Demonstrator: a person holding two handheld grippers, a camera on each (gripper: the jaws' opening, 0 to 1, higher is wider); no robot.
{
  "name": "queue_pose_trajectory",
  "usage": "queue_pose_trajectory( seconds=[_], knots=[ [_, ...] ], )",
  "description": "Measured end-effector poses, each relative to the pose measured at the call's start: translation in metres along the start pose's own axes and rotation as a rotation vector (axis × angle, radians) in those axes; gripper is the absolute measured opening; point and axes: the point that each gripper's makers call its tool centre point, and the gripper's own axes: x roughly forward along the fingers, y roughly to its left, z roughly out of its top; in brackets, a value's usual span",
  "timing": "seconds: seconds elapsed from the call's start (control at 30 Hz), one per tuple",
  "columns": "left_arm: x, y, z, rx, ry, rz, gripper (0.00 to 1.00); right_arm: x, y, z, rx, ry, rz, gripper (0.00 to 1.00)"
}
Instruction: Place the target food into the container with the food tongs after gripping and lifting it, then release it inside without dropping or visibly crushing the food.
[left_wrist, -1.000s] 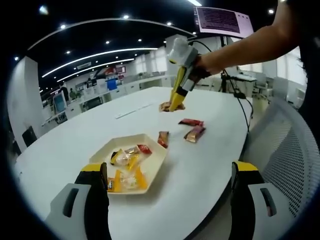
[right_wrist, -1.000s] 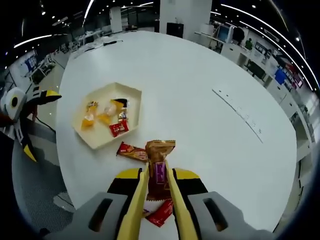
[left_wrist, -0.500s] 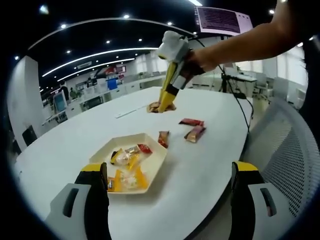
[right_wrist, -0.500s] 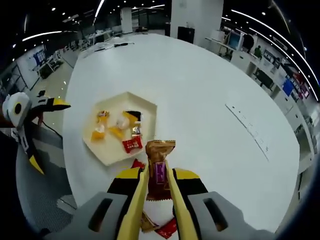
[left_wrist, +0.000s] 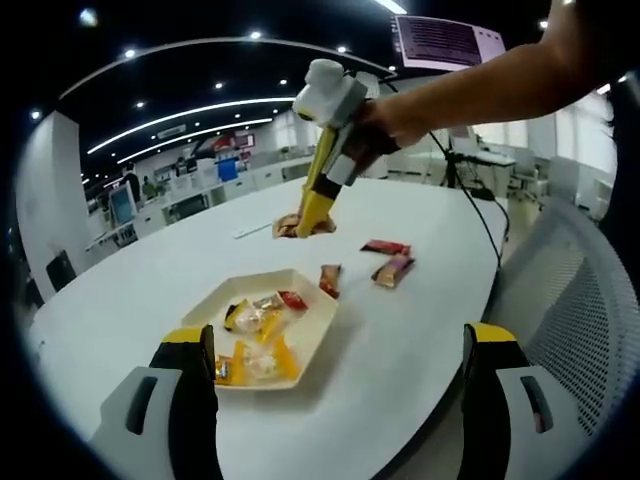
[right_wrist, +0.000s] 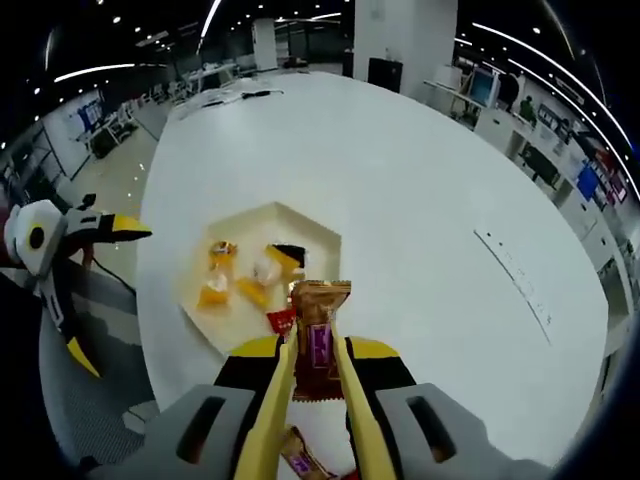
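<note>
Right gripper (right_wrist: 318, 375), its yellow tongs clamped on a brown foil snack packet (right_wrist: 318, 335), hovers near the white hexagonal tray (right_wrist: 322, 232). Carry step; next, centre over the tray and lower. Left gripper (left_wrist: 340, 400) is idle, jaws wide apart.

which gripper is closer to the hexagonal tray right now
Left. The left gripper hangs open at the near edge of the hexagonal tray. The right gripper, shut on a brown snack packet, hovers above the table on the tray's far side.
</note>
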Motion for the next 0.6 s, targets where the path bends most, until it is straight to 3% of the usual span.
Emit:
queue_pose_trajectory(
  seconds=[0.6],
  knots=[
    [0.0,0.001,0.0,0.01,0.0,0.007,0.99,0.01,0.026,0.053,-0.089,-0.023,0.04,0.22]
  ],
)
